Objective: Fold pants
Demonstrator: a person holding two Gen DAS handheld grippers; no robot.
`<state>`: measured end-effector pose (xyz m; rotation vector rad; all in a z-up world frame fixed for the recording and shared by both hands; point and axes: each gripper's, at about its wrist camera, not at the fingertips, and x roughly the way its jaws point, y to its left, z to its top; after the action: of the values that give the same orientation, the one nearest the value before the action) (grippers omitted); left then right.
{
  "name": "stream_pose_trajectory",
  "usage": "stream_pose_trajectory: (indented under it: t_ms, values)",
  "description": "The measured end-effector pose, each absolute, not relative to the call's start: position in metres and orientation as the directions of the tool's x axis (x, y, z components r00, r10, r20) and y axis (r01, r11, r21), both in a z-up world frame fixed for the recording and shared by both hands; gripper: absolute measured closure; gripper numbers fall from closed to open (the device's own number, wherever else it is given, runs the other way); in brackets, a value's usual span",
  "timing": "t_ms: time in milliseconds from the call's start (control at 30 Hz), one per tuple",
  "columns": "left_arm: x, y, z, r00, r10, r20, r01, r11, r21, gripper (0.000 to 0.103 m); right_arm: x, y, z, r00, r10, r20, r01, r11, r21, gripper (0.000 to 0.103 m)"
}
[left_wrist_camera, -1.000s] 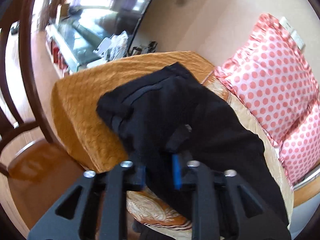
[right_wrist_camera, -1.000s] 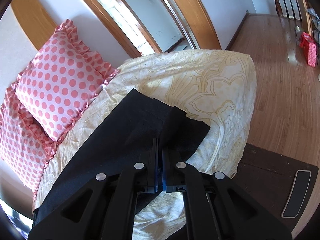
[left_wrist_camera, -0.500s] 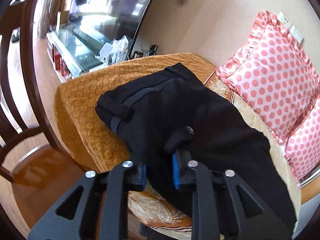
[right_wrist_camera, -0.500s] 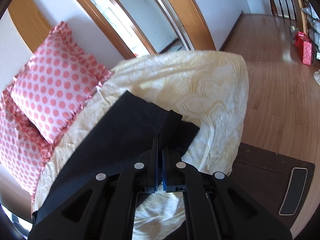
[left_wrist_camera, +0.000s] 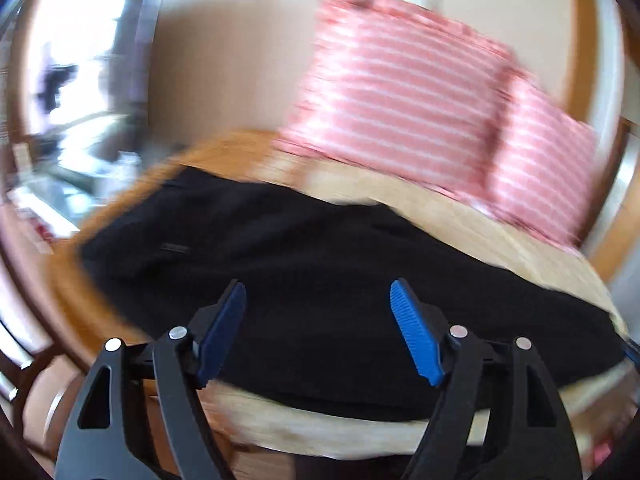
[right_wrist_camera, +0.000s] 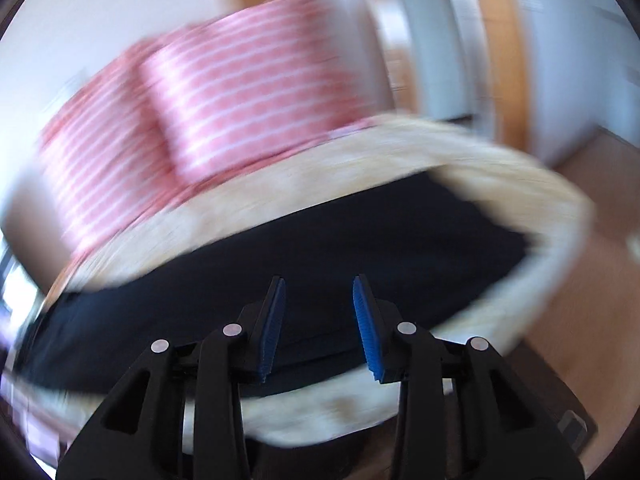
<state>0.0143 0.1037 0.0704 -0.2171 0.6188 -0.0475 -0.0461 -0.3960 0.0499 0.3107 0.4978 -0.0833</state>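
Observation:
The black pants (left_wrist_camera: 312,264) lie flat in a long strip across the cushioned seat; they also show in the right wrist view (right_wrist_camera: 360,248). My left gripper (left_wrist_camera: 318,300) is open, its blue pads wide apart, above the near edge of the pants and holding nothing. My right gripper (right_wrist_camera: 319,292) is open too, over the pants' near edge, empty. Both views are blurred by motion.
Two pink patterned pillows (left_wrist_camera: 420,92) lean against the wall behind the pants, also in the right wrist view (right_wrist_camera: 224,100). A pale yellow cover (right_wrist_camera: 520,184) and an orange cover (left_wrist_camera: 132,184) lie under the pants. Wooden floor (right_wrist_camera: 592,280) is to the right.
Both grippers have opened and let go of the pants, which now lie flat. Both cameras have swung fast to face the pillows.

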Motion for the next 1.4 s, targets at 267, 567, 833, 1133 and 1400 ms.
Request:
stream_pose_trajectory:
  t_ms: [267,567,833,1133,1400]
  values:
    - [0.054,-0.002,0.029,0.676,-0.328,-0.660,0.295,0.941,-0.165,0.028,0.005,-0.332,0.037,0.837,0.048,-0.545,0.004,0.995,0.095,0.066]
    - [0.031,-0.002,0.007,0.662,-0.345,-0.665,0.334,0.931,-0.150,0.026,-0.024,-0.325,0.016,0.814,0.059,-0.578,-0.023,0.997,0.069,0.066]
    - [0.020,-0.002,0.010,0.658,-0.347,-0.668,0.351,0.926,-0.135,0.019,-0.016,-0.309,0.036,0.818,0.118,-0.563,-0.107,0.993,0.052,0.066]
    - [0.026,-0.017,0.017,0.681,-0.402,-0.612,0.391,0.907,-0.160,0.010,0.094,-0.201,0.087,0.761,0.363,-0.537,-0.396,0.916,0.058,0.059]
    - [0.010,-0.027,0.001,0.696,-0.364,-0.619,0.409,0.909,-0.075,0.009,0.167,-0.128,0.051,0.592,0.411,-0.694,-0.485,0.869,0.100,0.059]
